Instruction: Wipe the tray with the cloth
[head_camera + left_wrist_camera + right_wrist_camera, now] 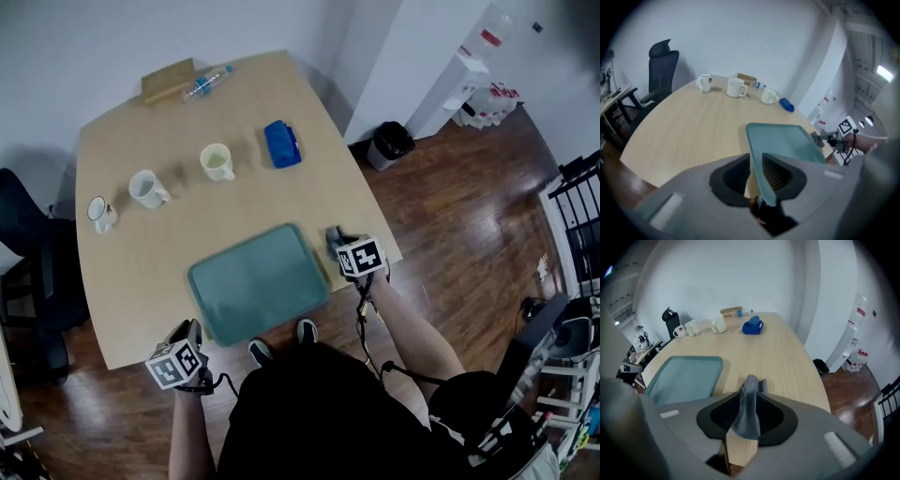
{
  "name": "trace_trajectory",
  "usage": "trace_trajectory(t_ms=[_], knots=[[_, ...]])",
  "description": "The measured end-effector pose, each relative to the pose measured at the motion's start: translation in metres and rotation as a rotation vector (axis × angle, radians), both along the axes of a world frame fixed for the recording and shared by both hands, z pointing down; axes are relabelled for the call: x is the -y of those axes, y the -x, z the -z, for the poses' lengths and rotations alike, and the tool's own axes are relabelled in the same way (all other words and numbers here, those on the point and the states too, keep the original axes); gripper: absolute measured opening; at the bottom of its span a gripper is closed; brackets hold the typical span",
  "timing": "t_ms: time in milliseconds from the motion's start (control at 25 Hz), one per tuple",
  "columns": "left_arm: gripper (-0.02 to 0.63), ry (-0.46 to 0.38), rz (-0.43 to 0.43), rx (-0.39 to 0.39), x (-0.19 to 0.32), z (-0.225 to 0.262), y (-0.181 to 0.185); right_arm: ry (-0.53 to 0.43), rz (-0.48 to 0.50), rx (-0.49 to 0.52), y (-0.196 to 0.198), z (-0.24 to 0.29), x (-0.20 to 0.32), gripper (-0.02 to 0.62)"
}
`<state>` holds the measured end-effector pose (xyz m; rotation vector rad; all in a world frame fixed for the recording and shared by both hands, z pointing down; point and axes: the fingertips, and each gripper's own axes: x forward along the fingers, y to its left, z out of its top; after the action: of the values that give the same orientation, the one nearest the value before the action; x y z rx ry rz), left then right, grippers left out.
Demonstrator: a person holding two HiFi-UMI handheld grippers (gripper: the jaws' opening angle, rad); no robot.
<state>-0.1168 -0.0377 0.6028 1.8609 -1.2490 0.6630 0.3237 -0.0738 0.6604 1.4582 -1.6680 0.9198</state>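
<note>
Well, bottle (207, 83) label unreadable, teal tray (258, 281)

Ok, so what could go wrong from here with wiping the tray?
The cloth sits loose between the right gripper's wide-apart jaws, close to the table's right edge; it may stay behind or slip off. The left gripper clamps only one corner of the tray, which lies by the near edge, so a hard wipe might swing it.
</note>
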Motion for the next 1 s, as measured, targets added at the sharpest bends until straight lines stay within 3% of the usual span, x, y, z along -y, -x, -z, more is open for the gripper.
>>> trace_trajectory(t_ms=[520,680,840,1000], knots=[[0.080,-0.042,-0.010,-0.017,-0.007,0.017,0.004,-0.247,-0.029,0.062,0.018,0.111,-0.028,0.106],[0.074,-0.075,-0.014,-0.018,-0.018,0.031,-0.001,-0.344,-0.033,0.145,0.027,0.147,-0.042,0.095],[0.054,-0.110,-0.033,-0.029,-0.012,0.045,-0.007,-0.467,0.014,0.281,0.055,0.185,-0.040,0.017],[0.025,-0.153,-0.032,-0.051,-0.004,0.061,-0.013,-0.466,0.082,0.289,0.079,0.182,-0.039,0.008]])
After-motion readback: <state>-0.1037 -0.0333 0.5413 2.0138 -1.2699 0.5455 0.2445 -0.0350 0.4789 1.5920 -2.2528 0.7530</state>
